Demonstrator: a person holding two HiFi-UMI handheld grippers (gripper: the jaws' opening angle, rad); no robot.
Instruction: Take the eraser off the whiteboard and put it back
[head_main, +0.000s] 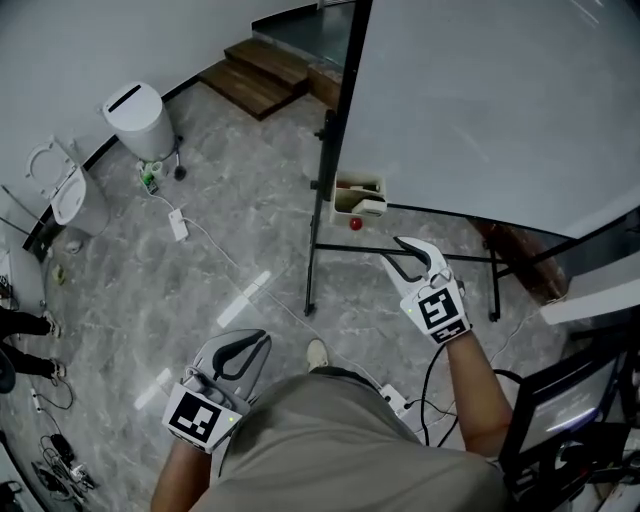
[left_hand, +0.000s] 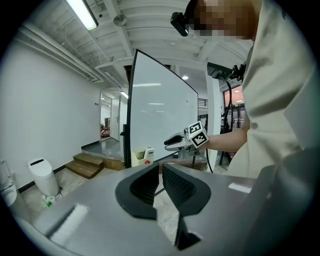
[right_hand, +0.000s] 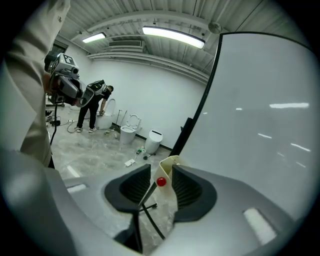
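Observation:
The whiteboard (head_main: 480, 100) stands on a black frame at the upper right. A cream holder (head_main: 352, 190) hangs at its lower left corner, with the white eraser (head_main: 369, 208) lying in it and a red magnet (head_main: 355, 223) just below. My right gripper (head_main: 392, 250) is open and empty, a short way in front of the holder and not touching it. In the right gripper view the holder (right_hand: 168, 164) and the magnet (right_hand: 161, 182) show between the open jaws of that gripper (right_hand: 161, 172). My left gripper (head_main: 262, 338) is shut and empty, low beside the person's body, far from the board.
A white bin (head_main: 140, 120), toilets (head_main: 65, 195) and wooden steps (head_main: 255, 75) line the far wall. A power strip with its cable (head_main: 178, 225) lies on the marble floor. The board's legs (head_main: 310, 280) and a monitor (head_main: 560, 410) are close by. Another person (right_hand: 95, 107) bends over far off.

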